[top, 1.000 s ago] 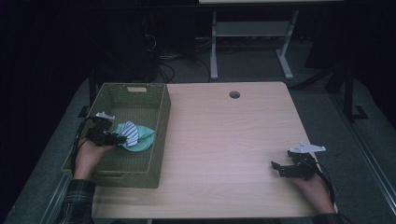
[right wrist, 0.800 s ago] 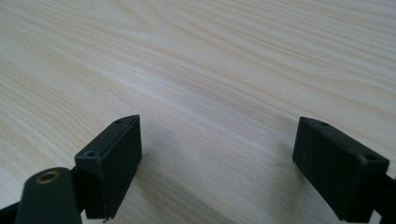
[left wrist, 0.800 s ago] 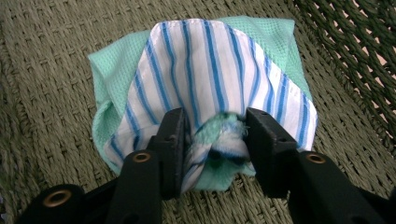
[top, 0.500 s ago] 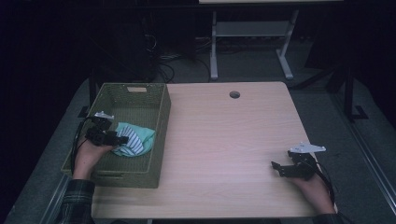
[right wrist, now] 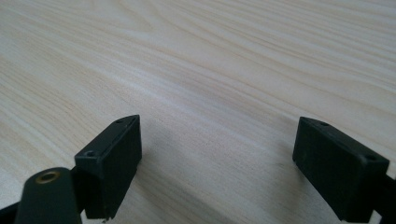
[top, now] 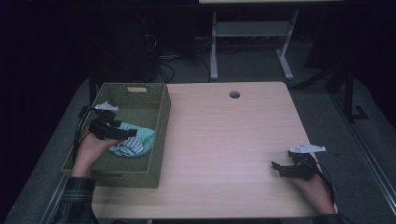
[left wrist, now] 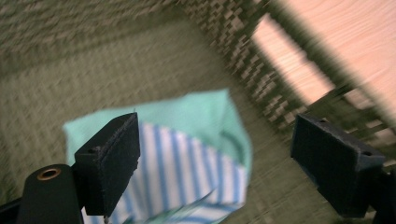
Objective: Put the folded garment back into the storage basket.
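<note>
Nearest the person, the right gripper (top: 276,167) rests low on the table (top: 224,140) at its near right corner, held in the right hand (top: 314,186). Its fingers (right wrist: 114,163) stand wide apart and released, with only bare pale wood between and ahead of them; nothing is gripped. A grey three-cornered plate sits on top of this gripper and a cable trails back past the wrist.

Across the table to the left, the left hand (top: 91,148), in a plaid sleeve (top: 74,200), holds the left gripper (top: 130,133) above the inside of a green woven basket (top: 159,116). Its fingers (left wrist: 112,163) have just been opening and now stand spread and released. The cloth (left wrist: 205,154), mint green with a white and blue striped part, lies crumpled on the basket's floor just below and ahead of those fingers. In the left gripper view it shows in the gap between them, but neither pad presses on it; the right-hand finger is well clear of it, while the left-hand one overlaps it in the picture and I cannot tell whether they touch. The cloth (top: 135,142) sits near the basket's right wall, about midway along its length.

Beyond the left fingers the woven wall of the basket rises, and past it the table top shows. Farther off, the table has a round hole (top: 234,94) near its far edge, and behind it stands a pale metal frame (top: 247,42) on the dark floor.
</note>
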Action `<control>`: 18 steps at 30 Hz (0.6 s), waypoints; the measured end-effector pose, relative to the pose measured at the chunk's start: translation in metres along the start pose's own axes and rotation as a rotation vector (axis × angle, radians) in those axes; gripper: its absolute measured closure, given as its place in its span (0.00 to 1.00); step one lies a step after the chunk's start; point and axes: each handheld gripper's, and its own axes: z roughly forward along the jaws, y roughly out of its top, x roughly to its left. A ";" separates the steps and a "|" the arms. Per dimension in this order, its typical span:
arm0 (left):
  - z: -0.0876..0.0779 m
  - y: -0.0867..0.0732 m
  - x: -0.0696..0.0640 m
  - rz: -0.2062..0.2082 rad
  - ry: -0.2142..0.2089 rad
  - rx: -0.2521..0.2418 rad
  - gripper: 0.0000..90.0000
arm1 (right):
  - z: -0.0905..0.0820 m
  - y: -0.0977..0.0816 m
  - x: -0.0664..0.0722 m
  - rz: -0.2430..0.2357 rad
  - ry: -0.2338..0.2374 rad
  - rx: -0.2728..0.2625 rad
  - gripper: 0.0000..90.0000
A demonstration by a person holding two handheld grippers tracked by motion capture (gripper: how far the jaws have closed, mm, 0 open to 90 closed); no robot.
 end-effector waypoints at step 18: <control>0.000 0.041 -0.073 0.121 -0.141 -0.100 0.17 | 0.000 0.000 0.000 0.000 0.000 0.000 0.17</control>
